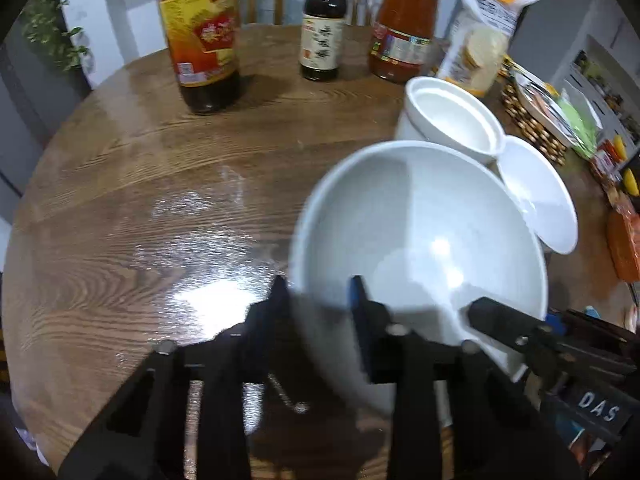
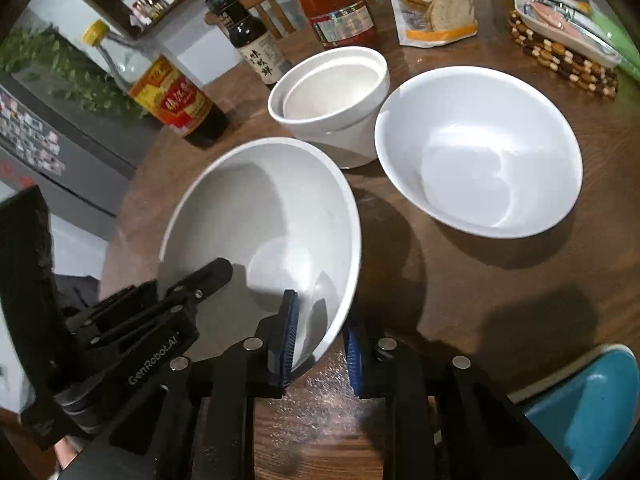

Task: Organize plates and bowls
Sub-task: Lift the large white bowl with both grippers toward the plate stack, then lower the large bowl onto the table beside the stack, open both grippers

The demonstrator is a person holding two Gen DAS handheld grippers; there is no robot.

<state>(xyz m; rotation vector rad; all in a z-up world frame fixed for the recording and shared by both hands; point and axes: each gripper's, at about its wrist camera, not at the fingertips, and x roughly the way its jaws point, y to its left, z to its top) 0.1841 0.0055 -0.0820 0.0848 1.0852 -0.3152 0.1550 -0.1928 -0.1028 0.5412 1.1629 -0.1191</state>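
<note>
Bowls: four white ones, two nested [image 2: 332, 92], one apart [image 2: 480, 152], one [image 2: 260, 220] clamped by both grippers' fingers [image 2: 289, 332].

left claw [image 1: 320, 300]: matte black linked arms, round silver pivot pins, blue ribbed pad on one finger [image 1: 360, 320], small metal spring below | right claw [image 2: 320, 336]: same black build, silver pins, blue ribbed pads on both fingers [image 2: 289, 336] | markings: white "GenRobot.AI" on left claw body, white "DAS" on right claw body
</note>
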